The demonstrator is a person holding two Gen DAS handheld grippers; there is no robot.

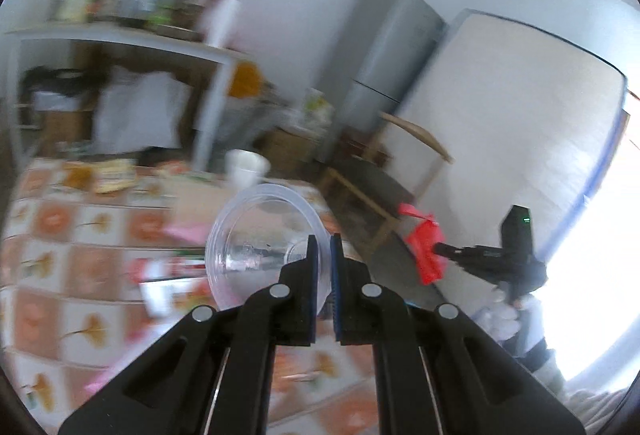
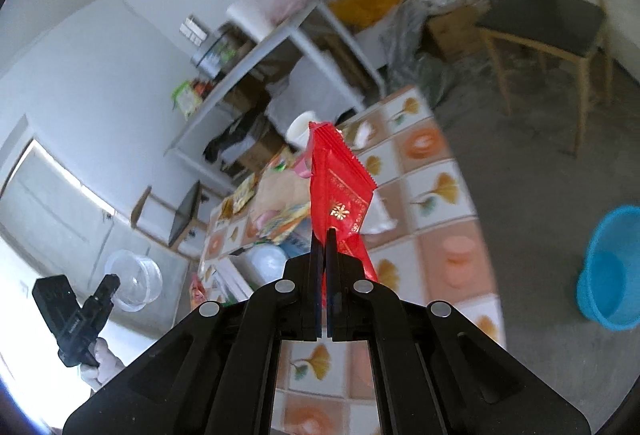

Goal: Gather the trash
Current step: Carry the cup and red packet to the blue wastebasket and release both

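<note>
My left gripper [image 1: 324, 239] is shut on the rim of a clear plastic bowl [image 1: 256, 239] and holds it above the table. It also shows in the right wrist view [image 2: 134, 285], held by the left gripper [image 2: 112, 281]. My right gripper [image 2: 324, 235] is shut on a red snack wrapper [image 2: 340, 187], held up over the table. The wrapper also shows in the left wrist view [image 1: 426, 249], at the tip of the right gripper [image 1: 438, 247]. More wrappers [image 2: 276, 211] and a white cup [image 2: 300, 131] lie on the table with the orange tiled cloth [image 2: 440, 195].
A blue plastic basin [image 2: 610, 267] stands on the floor at the right. A wooden chair [image 2: 544, 19] stands beyond the table. A cluttered white shelf table [image 2: 280, 35] stands against the wall. A grey fridge [image 1: 384, 55] and a mattress [image 1: 512, 123] stand behind.
</note>
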